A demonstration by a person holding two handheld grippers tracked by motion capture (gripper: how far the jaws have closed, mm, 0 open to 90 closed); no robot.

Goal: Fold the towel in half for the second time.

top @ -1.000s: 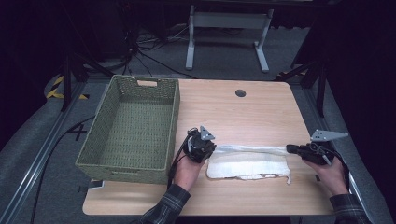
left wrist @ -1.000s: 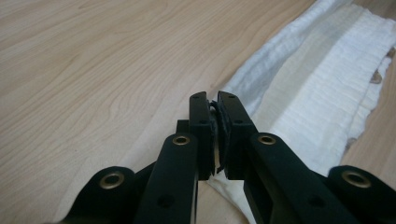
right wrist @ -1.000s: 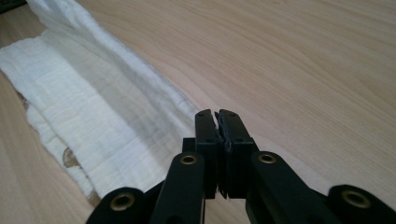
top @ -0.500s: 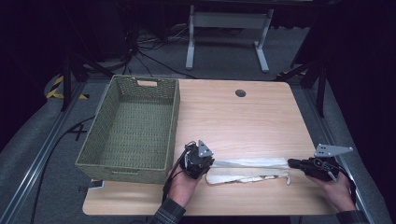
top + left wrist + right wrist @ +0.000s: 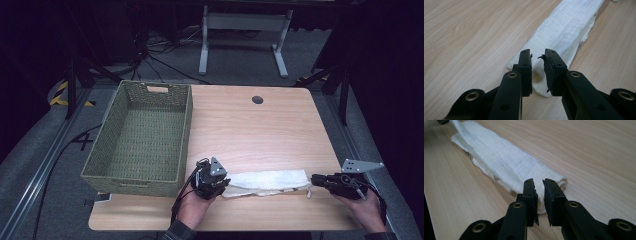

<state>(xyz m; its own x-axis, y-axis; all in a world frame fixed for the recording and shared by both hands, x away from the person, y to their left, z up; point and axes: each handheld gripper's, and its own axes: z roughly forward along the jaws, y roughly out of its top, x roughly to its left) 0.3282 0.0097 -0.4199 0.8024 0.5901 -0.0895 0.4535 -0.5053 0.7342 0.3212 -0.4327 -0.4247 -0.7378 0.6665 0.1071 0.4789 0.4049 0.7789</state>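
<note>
A long folded white cloth lies flat on the wooden table, near its front edge. My left gripper is at the cloth's left end. In the left gripper view its jaws stand slightly apart over the end of the cloth. My right gripper is at the cloth's right end. In the right gripper view that gripper shows a narrow gap, with the cloth resting on the table behind it. Both look open, nothing pinched.
A green woven basket sits empty on the table's left side, close to my left gripper. A dark cable hole marks the far middle of the table. A grey metal stand and cables lie on the floor beyond.
Both grippers came toward the front edge and lowered the stretched cloth onto the table. It now lies as one flat narrow strip, and the jaws have parted.
</note>
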